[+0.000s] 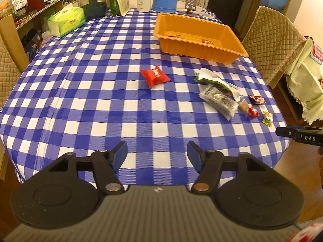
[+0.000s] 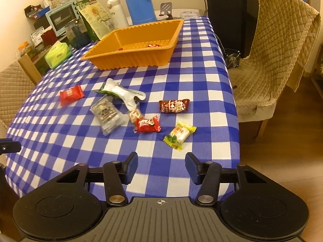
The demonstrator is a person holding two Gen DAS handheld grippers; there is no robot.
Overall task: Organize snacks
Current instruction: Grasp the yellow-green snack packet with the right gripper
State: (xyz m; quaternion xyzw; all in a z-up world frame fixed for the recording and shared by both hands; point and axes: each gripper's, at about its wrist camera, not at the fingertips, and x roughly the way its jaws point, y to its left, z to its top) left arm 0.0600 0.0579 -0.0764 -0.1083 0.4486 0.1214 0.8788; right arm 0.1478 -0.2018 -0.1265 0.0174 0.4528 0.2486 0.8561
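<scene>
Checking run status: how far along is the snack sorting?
Done: at least one red-wrapped snack lies in the orange tray. In hand: nothing; left tongs and right tongs are both open and empty. Left: about seven packets on the checked tablecloth, including the red packet and yellow-green candy.

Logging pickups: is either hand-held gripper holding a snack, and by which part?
Nothing is held: the left hand-held gripper and right hand-held gripper are both open and empty.

On the table (image 2: 201,64), the tray (image 2: 129,60) sits at the far end with a thermos (image 2: 139,0) behind it. Nearer lie scattered snack packets (image 2: 113,109); one square packet (image 2: 71,95) lies apart, left of the cluster.
</scene>
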